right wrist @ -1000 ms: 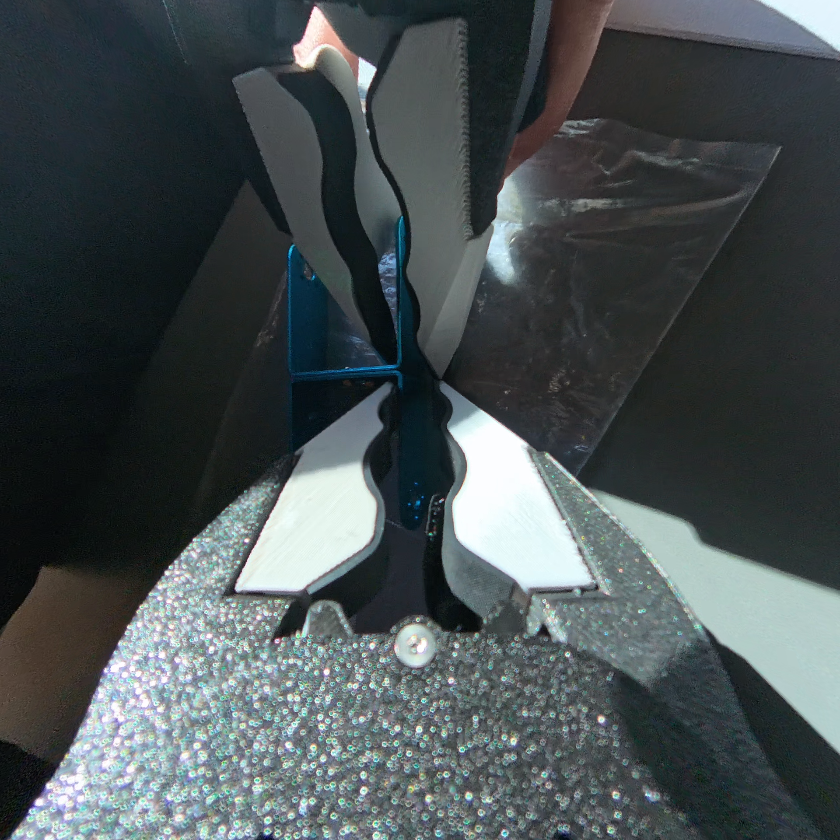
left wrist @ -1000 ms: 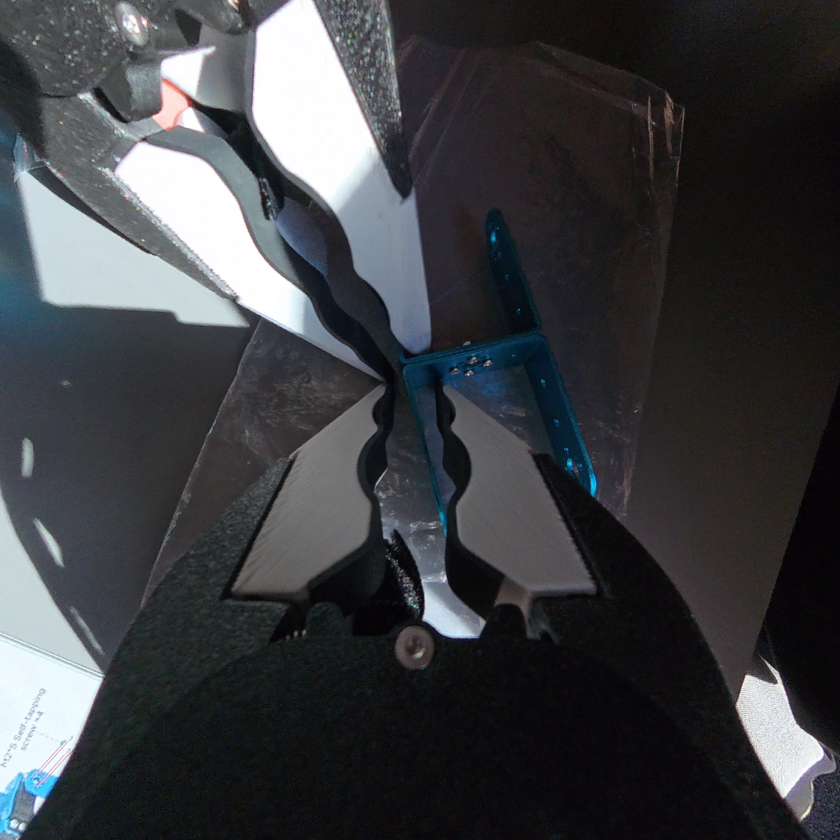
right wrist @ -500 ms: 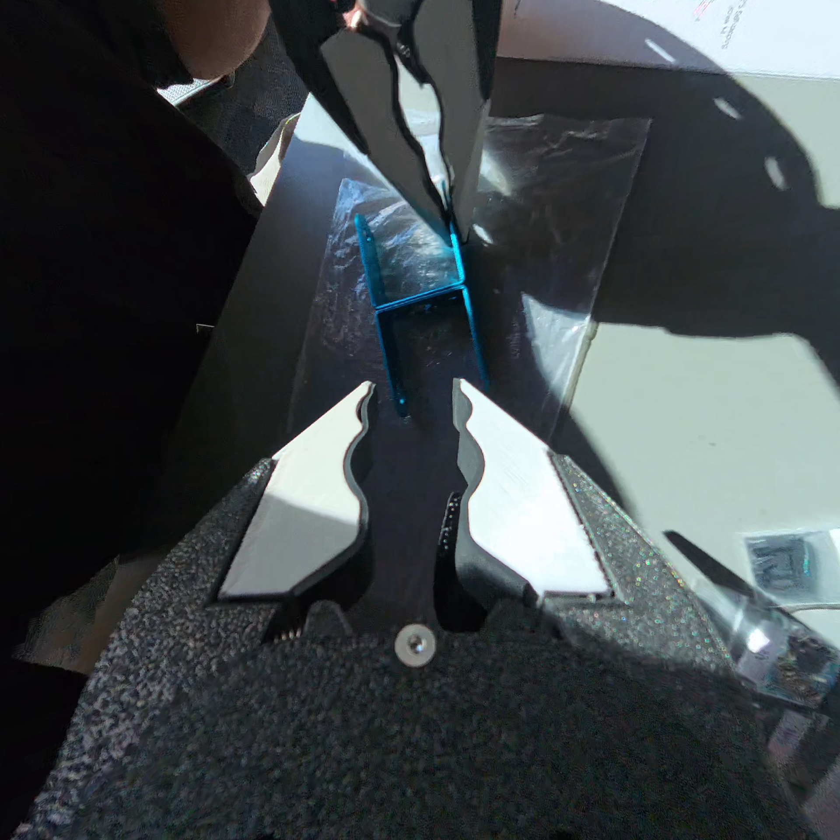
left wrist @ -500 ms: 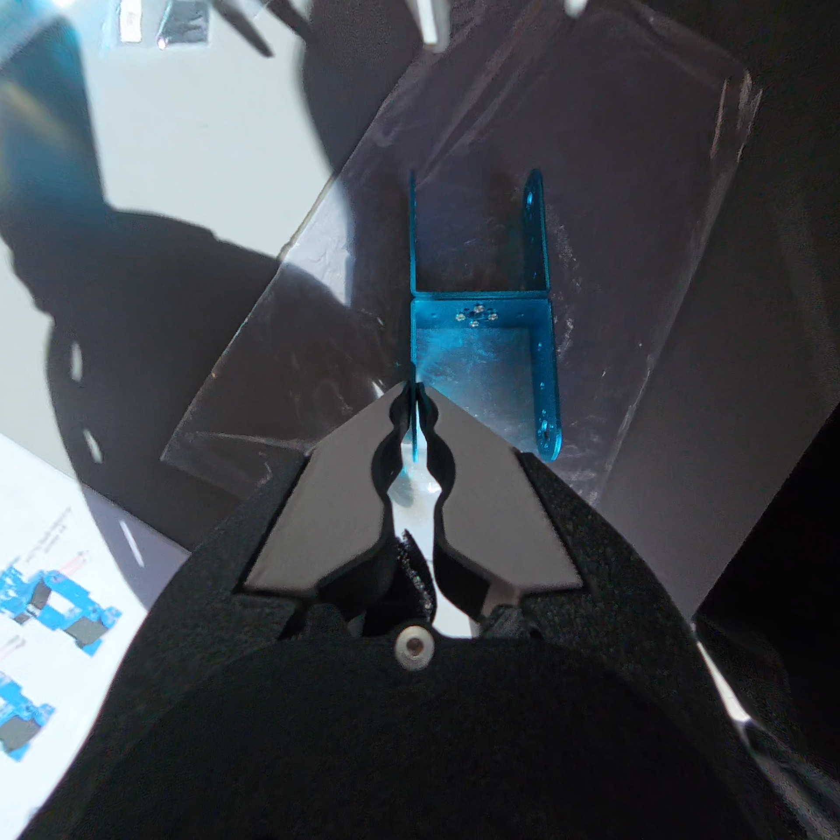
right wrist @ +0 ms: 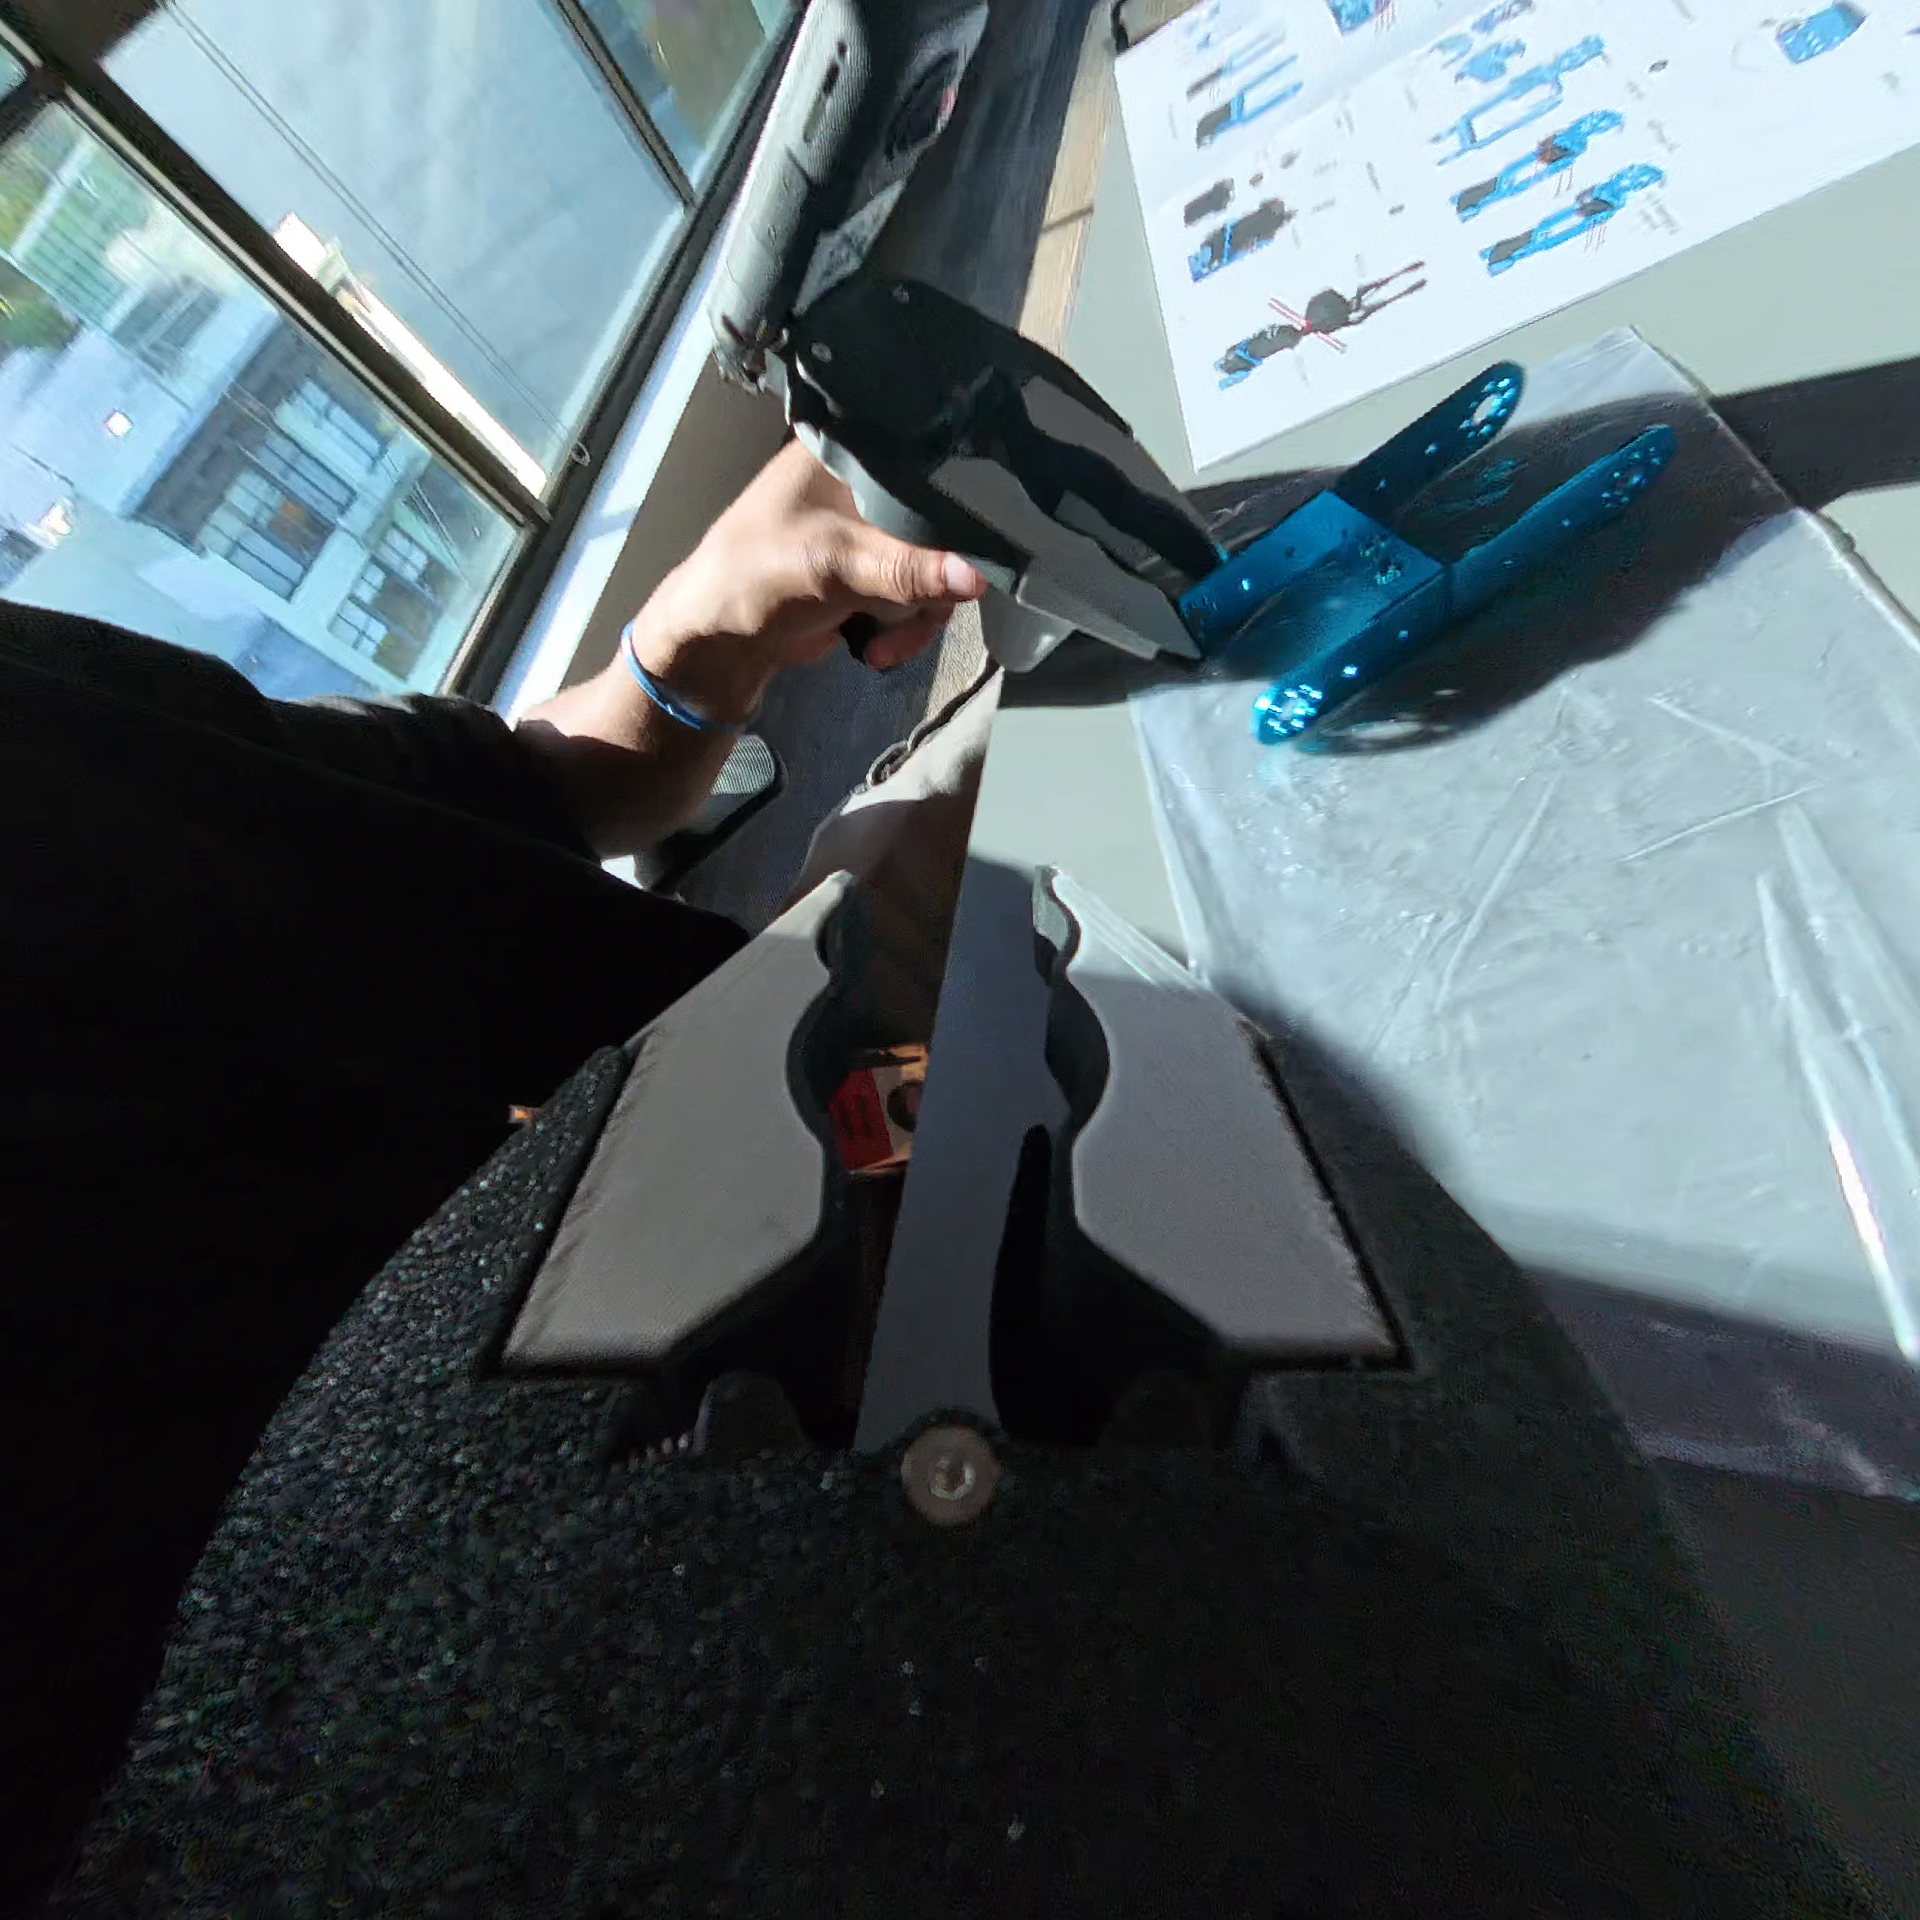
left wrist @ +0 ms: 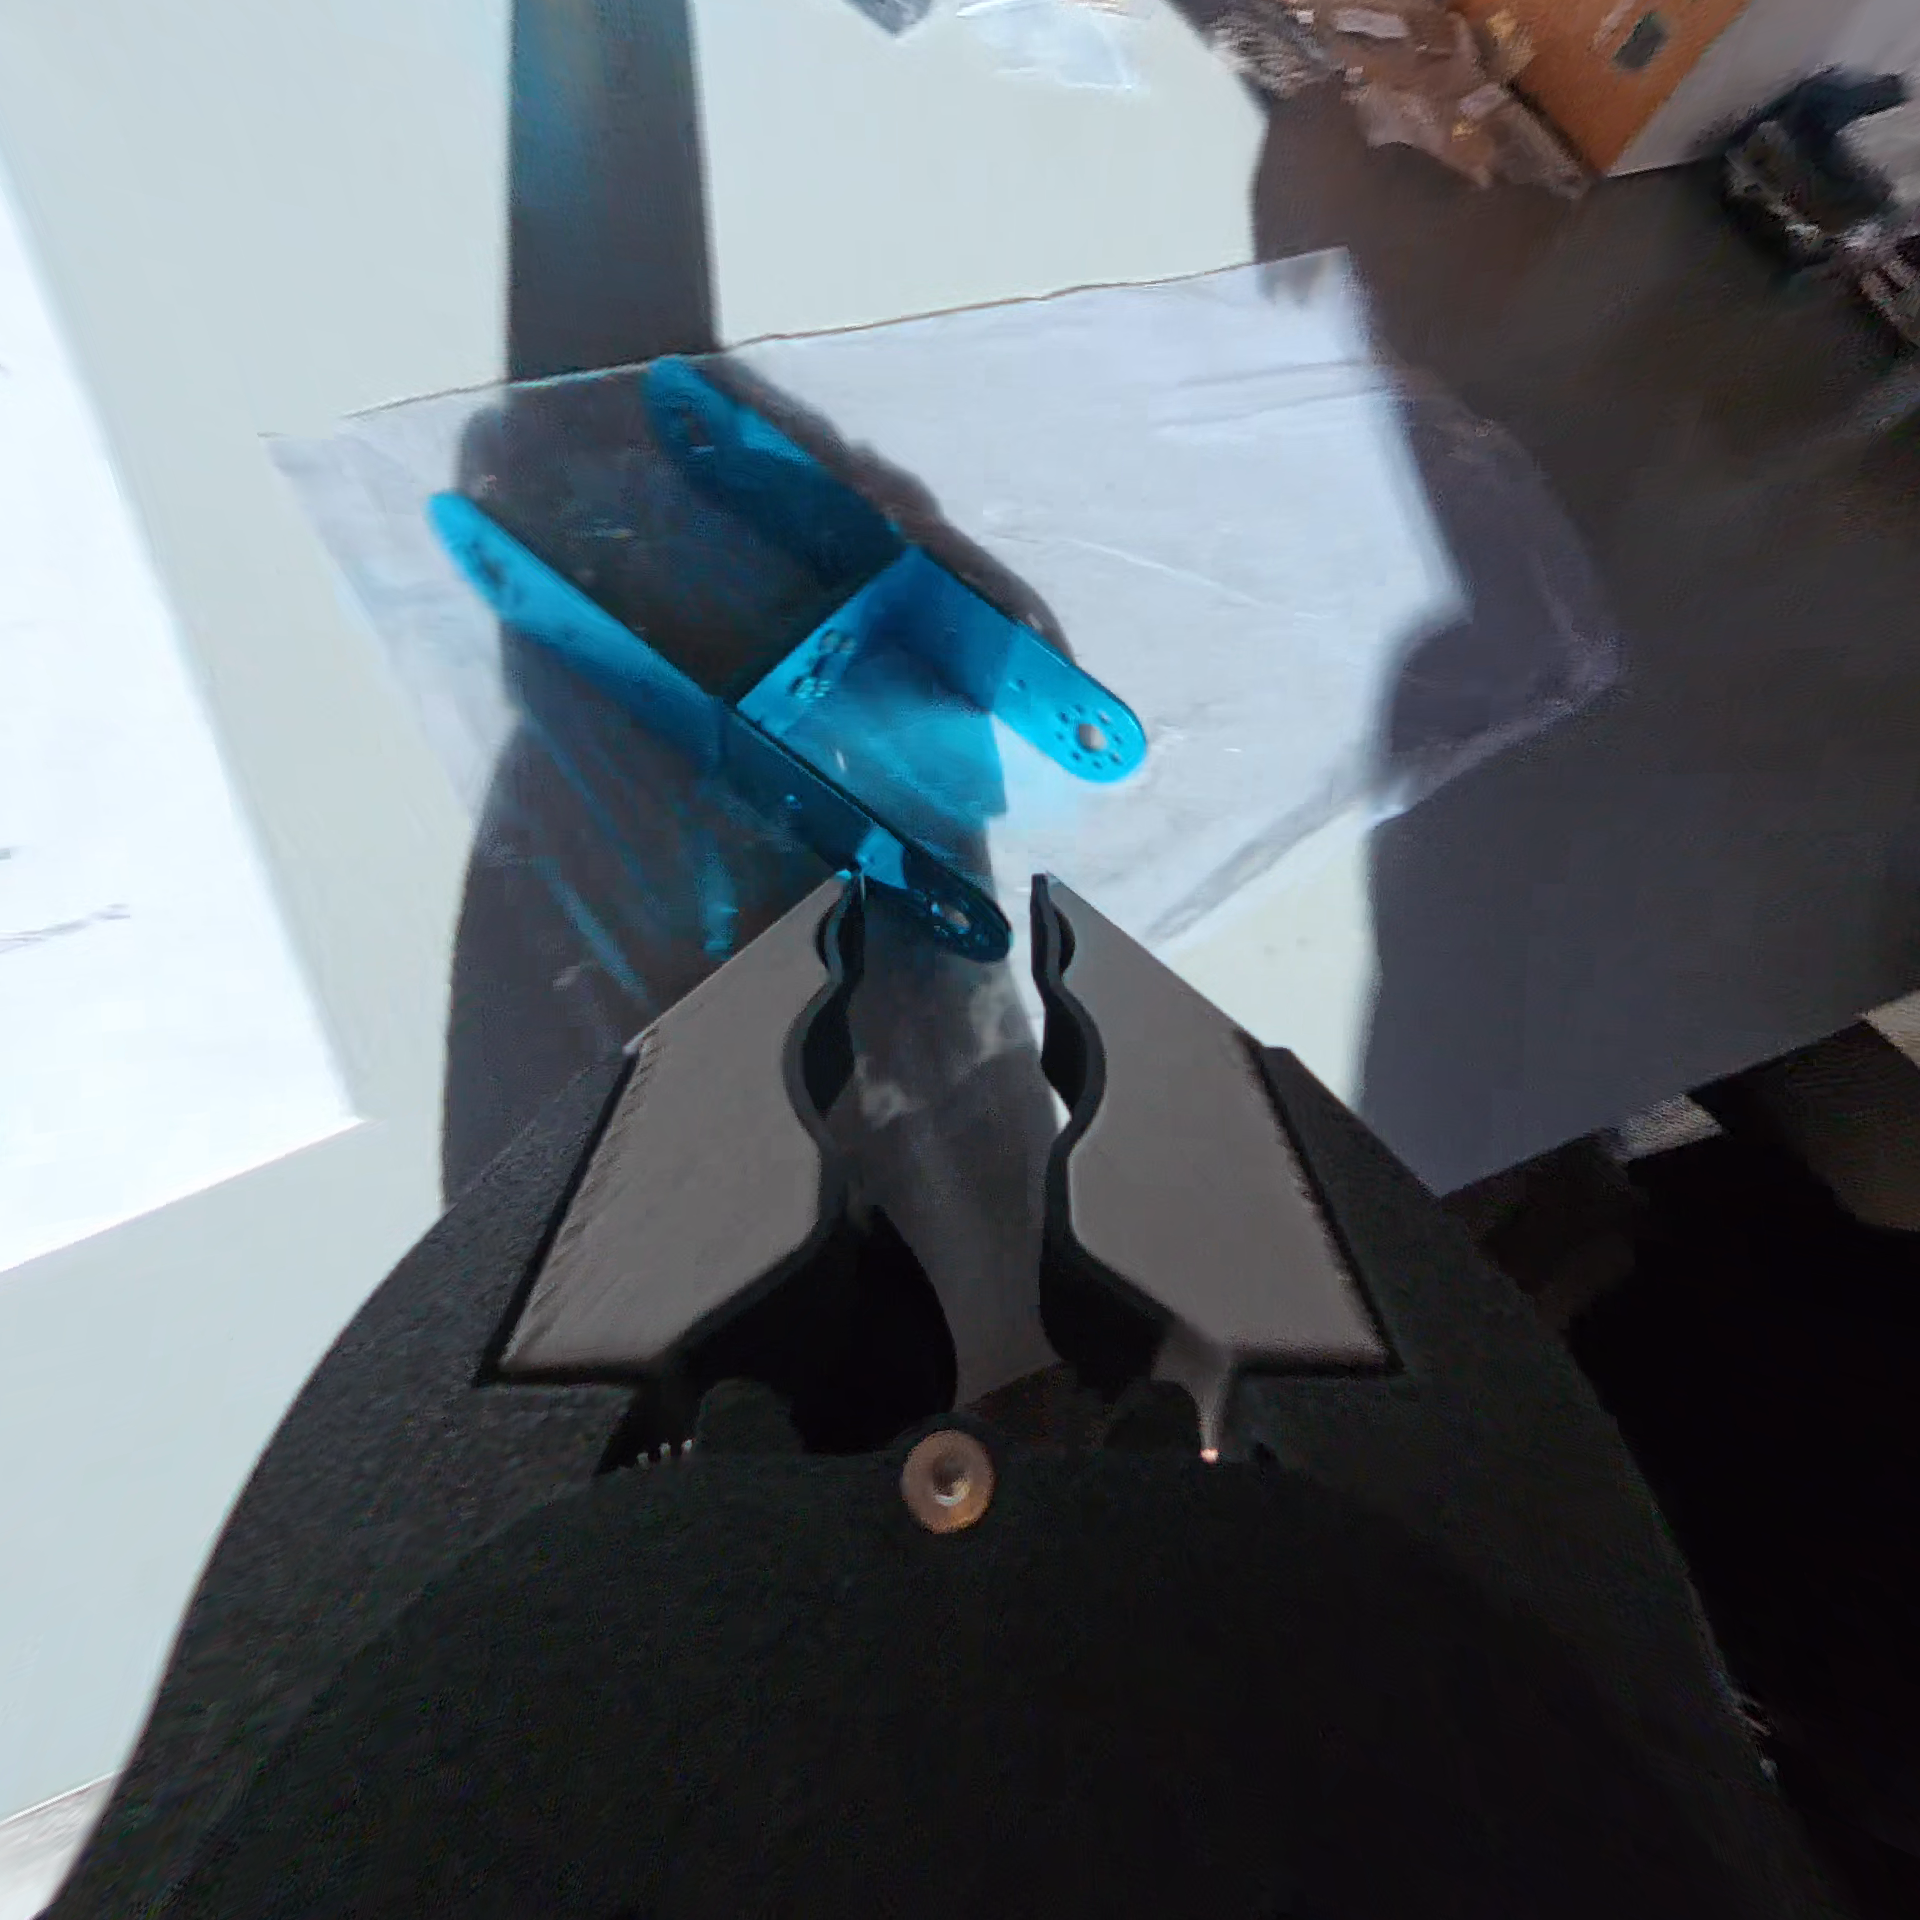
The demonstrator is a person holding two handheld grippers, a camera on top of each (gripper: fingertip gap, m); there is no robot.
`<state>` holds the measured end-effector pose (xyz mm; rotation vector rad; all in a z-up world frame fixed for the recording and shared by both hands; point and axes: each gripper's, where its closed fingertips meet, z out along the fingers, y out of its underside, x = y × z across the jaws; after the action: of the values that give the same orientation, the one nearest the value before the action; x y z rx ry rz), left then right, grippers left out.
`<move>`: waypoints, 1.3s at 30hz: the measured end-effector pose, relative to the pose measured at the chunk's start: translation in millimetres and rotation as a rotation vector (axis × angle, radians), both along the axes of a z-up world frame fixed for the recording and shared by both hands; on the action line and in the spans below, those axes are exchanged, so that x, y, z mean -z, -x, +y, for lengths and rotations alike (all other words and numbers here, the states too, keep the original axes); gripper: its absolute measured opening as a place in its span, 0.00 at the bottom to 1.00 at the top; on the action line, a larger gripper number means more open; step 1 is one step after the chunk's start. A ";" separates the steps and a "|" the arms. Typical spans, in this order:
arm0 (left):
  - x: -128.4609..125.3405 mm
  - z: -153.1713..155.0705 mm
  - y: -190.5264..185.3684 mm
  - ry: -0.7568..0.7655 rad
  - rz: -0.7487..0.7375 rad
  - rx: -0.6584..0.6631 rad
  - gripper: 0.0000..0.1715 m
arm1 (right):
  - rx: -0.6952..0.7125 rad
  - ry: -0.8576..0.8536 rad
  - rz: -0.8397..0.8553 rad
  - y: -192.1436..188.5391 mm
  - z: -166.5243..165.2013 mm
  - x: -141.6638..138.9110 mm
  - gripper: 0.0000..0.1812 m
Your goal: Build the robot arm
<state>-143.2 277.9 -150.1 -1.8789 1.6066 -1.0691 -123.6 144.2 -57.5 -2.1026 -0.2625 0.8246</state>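
The left hand-held gripper stood with its jaws apart and empty, its tips just at the near end of a blue metal bracket — whether the left tip touched the bracket's lower arm I could not tell, as the left wrist view was blurred. The bracket, made of two U-shaped pieces joined back to back, lay on a clear plastic bag spread flat on the pale counter. In the right wrist view a person's hand gripped the handle of that left hand-held gripper. The right hand-held gripper hung well apart from the bracket, jaws wide and holding nothing, over the near edge of the counter. Beyond the bag lay a printed instruction sheet — far left, a window.
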 end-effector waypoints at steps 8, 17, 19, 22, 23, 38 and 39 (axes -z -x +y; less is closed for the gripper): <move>-44.3 -84.0 40.7 -0.151 -0.224 0.059 0.25 | 0.326 -0.417 -0.064 -7.4 -103.8 -38.0 0.30; -56.2 -188.3 94.9 -0.123 -0.551 0.142 0.27 | 1.104 -0.033 -0.597 -124.3 -302.6 19.9 0.35; -42.2 -229.6 91.4 -0.034 -0.515 0.255 0.27 | 1.238 0.070 -0.727 -160.6 -354.6 26.8 0.34; -30.1 -277.9 75.4 0.009 -0.470 0.357 0.27 | 1.230 0.171 -0.661 -182.4 -379.0 52.9 0.31; -31.1 -290.6 68.6 0.003 -0.476 0.381 0.27 | 1.206 0.198 -0.591 -184.5 -377.1 64.8 0.32; -73.9 -367.2 -130.4 -1.248 -0.605 0.724 0.34 | 1.188 0.260 -0.395 -195.6 -362.2 95.8 0.10; -73.1 -374.1 -147.0 -1.370 -0.624 0.736 0.38 | 1.177 0.231 -0.357 -190.6 -358.8 91.0 0.11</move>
<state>3.8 -96.2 -77.0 -0.0534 1.8214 -0.3858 67.0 -214.6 -148.5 -2.1067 0.8612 -0.2358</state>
